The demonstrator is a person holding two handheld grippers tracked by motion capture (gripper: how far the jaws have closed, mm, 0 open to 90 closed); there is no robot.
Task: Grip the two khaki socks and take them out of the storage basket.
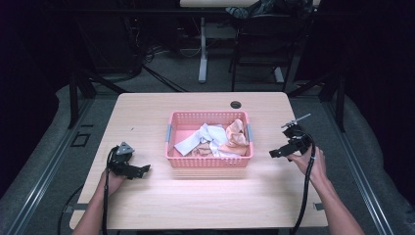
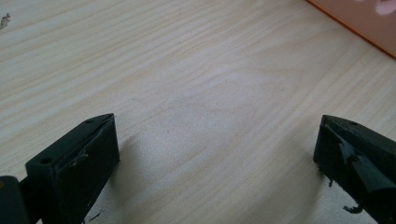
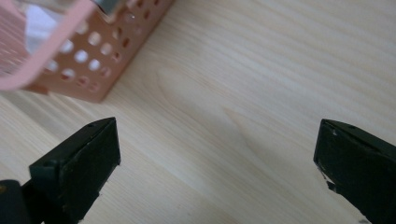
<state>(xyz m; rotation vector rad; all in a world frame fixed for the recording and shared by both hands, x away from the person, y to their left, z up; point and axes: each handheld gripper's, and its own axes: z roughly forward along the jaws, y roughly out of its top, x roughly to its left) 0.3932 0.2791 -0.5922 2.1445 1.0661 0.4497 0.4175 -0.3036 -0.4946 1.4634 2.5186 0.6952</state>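
Note:
A pink perforated basket [image 1: 172, 128] stands mid-table, holding white cloth [image 1: 208, 136] and peach cloth [image 1: 236, 134]. My left gripper [image 1: 143, 169] rests low over the table to the basket's left, jaws wide apart and empty. In the left gripper view the left gripper [image 2: 217, 154] frames bare wood, with a corner of the basket [image 2: 359, 23] at top right. My right gripper [image 1: 273, 153] hovers just right of the basket, open and empty. In the right gripper view the right gripper [image 3: 217, 156] spans bare wood, and the basket's corner [image 3: 88, 58] sits at upper left.
The light wooden table [image 1: 147, 112] has a dark cable hole [image 1: 236, 105] behind the basket. Cables trail from both grippers off the front edge. Beyond the table are another table's leg [image 1: 202, 49] and dark stands on a grey floor.

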